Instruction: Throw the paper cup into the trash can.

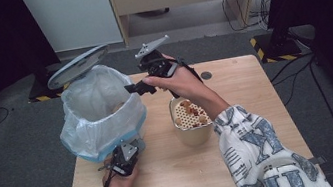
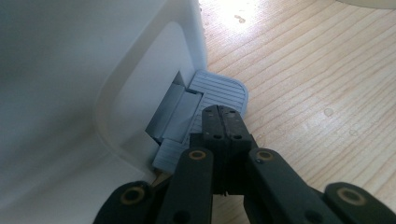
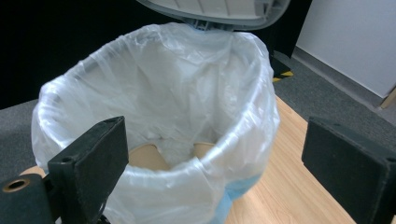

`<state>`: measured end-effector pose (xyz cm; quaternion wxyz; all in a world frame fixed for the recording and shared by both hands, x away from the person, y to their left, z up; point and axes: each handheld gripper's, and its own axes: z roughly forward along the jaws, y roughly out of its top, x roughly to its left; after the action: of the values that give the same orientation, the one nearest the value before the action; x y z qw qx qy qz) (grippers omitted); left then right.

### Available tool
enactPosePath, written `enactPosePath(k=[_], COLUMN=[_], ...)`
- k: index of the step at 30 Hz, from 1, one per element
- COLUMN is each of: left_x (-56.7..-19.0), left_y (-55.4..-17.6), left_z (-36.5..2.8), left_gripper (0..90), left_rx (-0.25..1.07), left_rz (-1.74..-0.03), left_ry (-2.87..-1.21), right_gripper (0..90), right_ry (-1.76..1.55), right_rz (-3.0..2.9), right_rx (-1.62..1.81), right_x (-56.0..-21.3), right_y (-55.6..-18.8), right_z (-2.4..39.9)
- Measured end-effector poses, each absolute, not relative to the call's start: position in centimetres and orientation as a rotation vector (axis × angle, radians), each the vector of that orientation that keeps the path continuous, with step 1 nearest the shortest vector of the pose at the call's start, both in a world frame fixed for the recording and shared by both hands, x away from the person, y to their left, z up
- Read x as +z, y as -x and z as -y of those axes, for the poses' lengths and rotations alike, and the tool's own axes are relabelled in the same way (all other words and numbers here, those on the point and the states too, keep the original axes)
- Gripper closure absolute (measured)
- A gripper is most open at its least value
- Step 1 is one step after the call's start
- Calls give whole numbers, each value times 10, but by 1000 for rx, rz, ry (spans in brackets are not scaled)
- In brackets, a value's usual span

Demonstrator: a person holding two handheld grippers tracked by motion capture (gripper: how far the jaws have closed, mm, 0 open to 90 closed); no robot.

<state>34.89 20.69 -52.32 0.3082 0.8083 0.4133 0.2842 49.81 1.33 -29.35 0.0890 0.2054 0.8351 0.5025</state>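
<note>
A white pedal bin [image 1: 98,109] lined with a clear plastic bag [image 3: 177,84] stands at the table's left, its grey lid [image 1: 78,66] raised. My left gripper [image 2: 223,112] is shut with nothing between its jaws, and its tips rest on the bin's grey ribbed pedal [image 2: 229,91]; in the high view the left gripper [image 1: 130,147] sits low at the bin's near side. My right gripper [image 1: 136,88] hovers at the bin's right rim, pointing towards it. Its jaws stand wide open and empty in the right gripper view [image 3: 215,140]. Brown cardboard pieces [image 3: 144,156] lie in the bag.
A beige tub [image 1: 194,134] with a honeycomb insert and a few brown bits stands right of the bin, under my right forearm. The wooden table [image 1: 244,86] stretches to the right and front. Dark floor and cables surround it.
</note>
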Motion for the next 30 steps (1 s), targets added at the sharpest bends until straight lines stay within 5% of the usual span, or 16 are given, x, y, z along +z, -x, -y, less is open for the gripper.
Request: enactPosePath(k=[30], left_x=[-523], left_y=[-349], left_z=[-207], left_gripper=[894], left_rx=[751], left_rz=[-1092], left_ry=[-2137], right_gripper=[74], right_ry=[-736], right_rz=[-2425], right_rx=[1445], right_x=[-305], right_y=[-509], right_z=[41])
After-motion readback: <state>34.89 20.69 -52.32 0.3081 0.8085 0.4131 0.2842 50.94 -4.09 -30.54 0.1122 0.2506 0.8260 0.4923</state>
